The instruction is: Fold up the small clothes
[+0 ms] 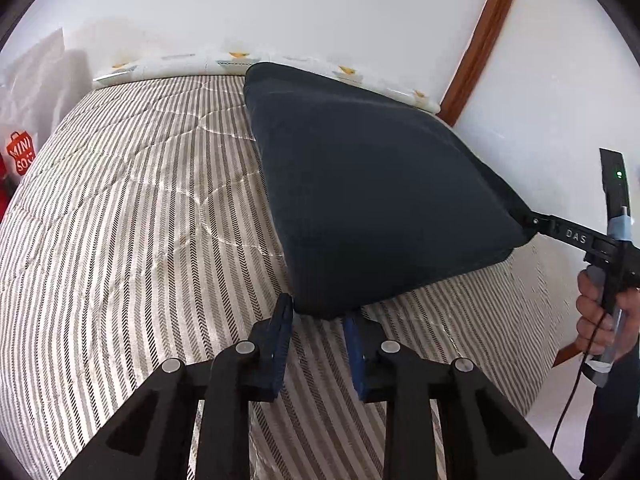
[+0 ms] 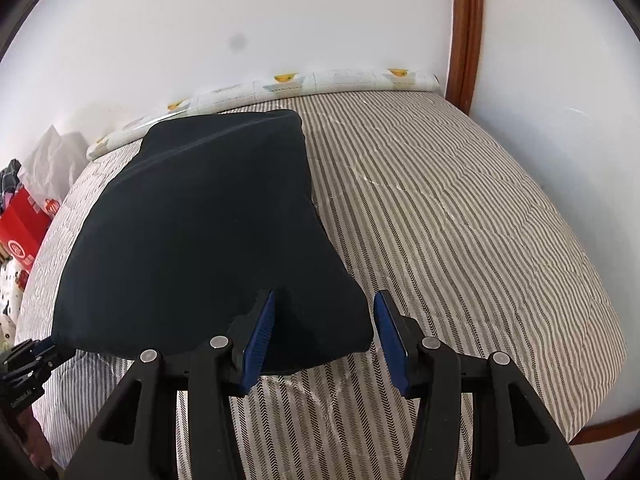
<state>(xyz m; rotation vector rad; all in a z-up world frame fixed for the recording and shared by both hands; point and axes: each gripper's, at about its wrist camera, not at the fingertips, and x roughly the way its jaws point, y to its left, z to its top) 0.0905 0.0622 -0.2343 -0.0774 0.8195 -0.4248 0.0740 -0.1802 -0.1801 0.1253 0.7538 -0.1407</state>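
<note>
A dark navy folded garment (image 1: 372, 184) lies flat on the striped bedspread (image 1: 132, 216); it also shows in the right wrist view (image 2: 200, 240). My left gripper (image 1: 318, 312) is open, its blue pads at either side of the garment's near corner. My right gripper (image 2: 324, 312) is open, jaws wide, astride the garment's near right corner. In the left wrist view the right gripper (image 1: 532, 222) touches the garment's right corner. In the right wrist view the left gripper (image 2: 48, 344) sits at the garment's near left corner.
A patterned pillow roll (image 2: 320, 84) lies along the white wall at the bed's far edge. A wooden door frame (image 2: 464, 32) stands at the right. A red Miniso bag (image 1: 18, 156) and boxes (image 2: 24, 224) sit off the bed's left side.
</note>
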